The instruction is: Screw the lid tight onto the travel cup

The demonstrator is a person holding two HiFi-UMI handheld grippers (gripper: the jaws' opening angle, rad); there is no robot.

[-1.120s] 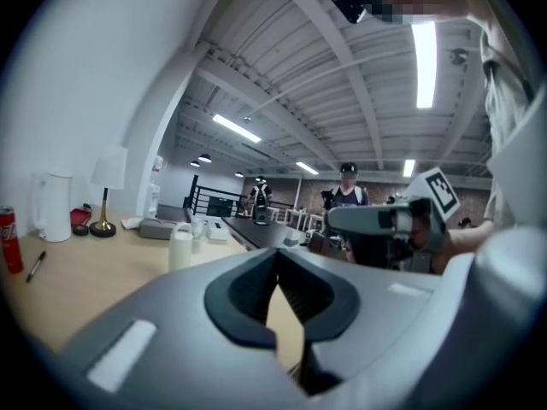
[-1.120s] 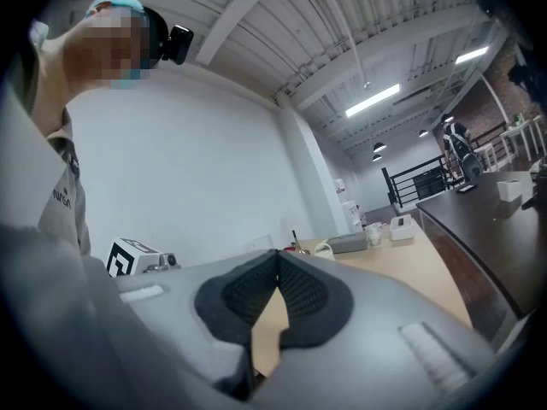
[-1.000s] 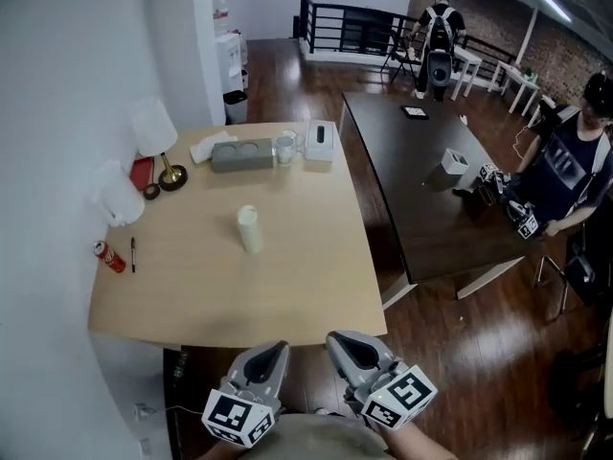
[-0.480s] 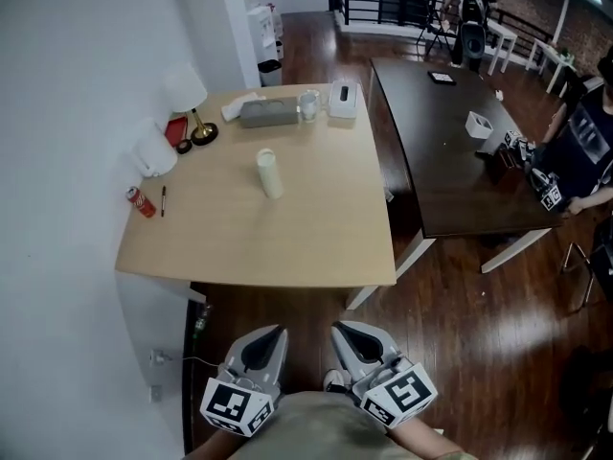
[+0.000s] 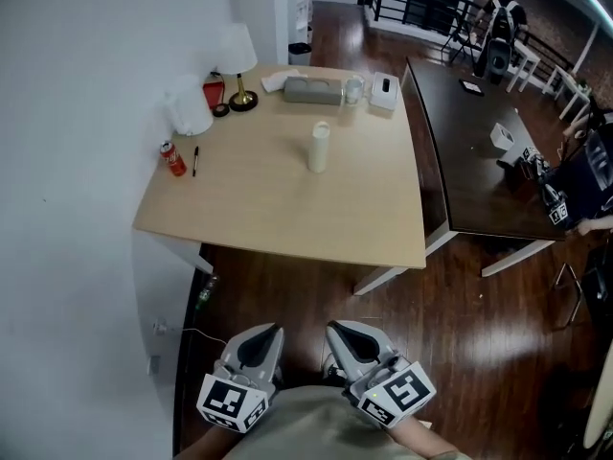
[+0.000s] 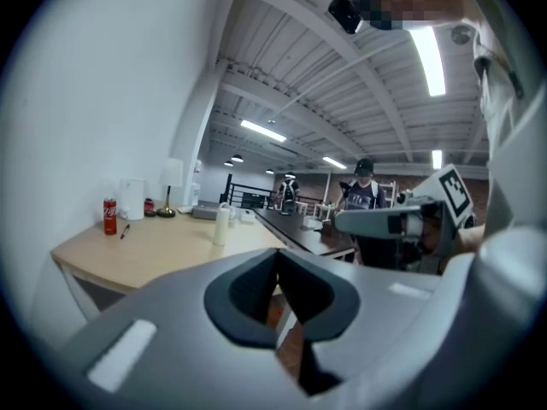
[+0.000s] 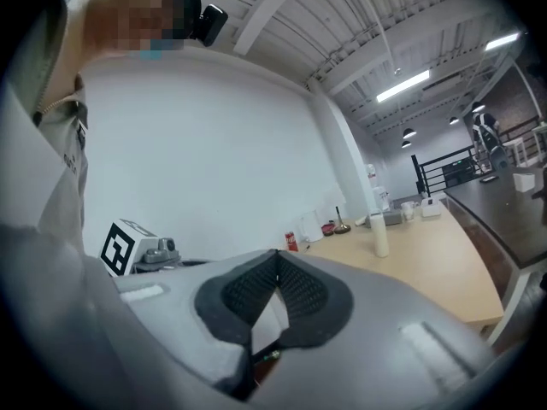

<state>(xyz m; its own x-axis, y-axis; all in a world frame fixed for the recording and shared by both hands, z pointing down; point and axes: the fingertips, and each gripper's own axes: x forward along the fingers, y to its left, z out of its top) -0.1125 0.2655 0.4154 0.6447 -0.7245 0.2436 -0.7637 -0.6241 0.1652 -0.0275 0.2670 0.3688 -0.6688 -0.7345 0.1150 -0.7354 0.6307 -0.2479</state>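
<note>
We are at the approach step: nothing is in hand yet, and the work on the lid has not begun. The left gripper (image 5: 272, 331) and the right gripper (image 5: 336, 329) hang close to our body over the dark floor (image 5: 287, 295), short of the near edge of the light table (image 5: 287, 233). Both pairs of jaws are closed on nothing; each gripper view shows pad against pad with no thing between.

The travel cup (image 5: 319, 147) stands upright near the middle of that table, well apart from both grippers and from everything else on it. It is too small here for us to tell whether the lid already sits loosely on top.

As we judge it, the next move calls for bringing both grippers over the table and opening the jaws. One gripper would then clamp the cup's body so it cannot spin, and the other would take the lid by its rim and turn it.

We count:
- one cup
- one red can (image 5: 173, 158), with one pen (image 5: 194, 160) just beside it
- one lamp (image 5: 238, 65)
- one grey box (image 5: 311, 90)
- one glass mug (image 5: 353, 89)
- one white box (image 5: 385, 91)
- two tables, the light one and a dark table (image 5: 479, 180)
- two grippers
- two other people, a person (image 5: 594, 166) beside the dark table and another person (image 5: 499, 36) further back
</note>
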